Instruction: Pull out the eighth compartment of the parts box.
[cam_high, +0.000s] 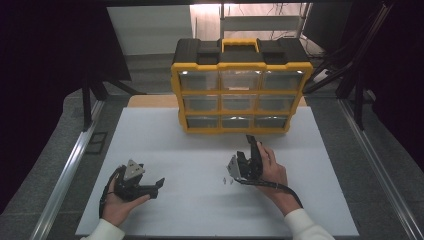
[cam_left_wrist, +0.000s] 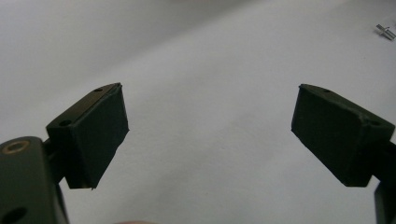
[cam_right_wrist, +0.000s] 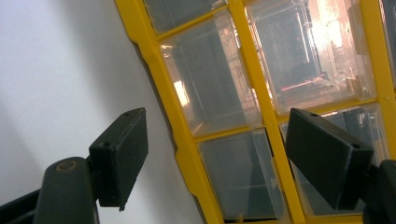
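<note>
Two hands at the near edge of the high view, one gripper each. Left gripper (cam_high: 159, 184) low over the white table (cam_high: 200, 150), jaws apart, holding nothing. Right gripper (cam_high: 251, 141) aimed at the yellow organizer (cam_high: 242, 95), nine clear drawers counted. Two small metal bits (cam_high: 227, 180), possibly screws, just beside the right hand (cam_high: 272, 167).

Left gripper view: jaws wide, bare table between; one metal bit at top right.

Right gripper view: jaws wide, empty, near the bottom drawers (cam_right_wrist: 243, 175).

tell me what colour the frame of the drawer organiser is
Yellow, with a black top; the drawer organiser shows best in the high view.
</note>
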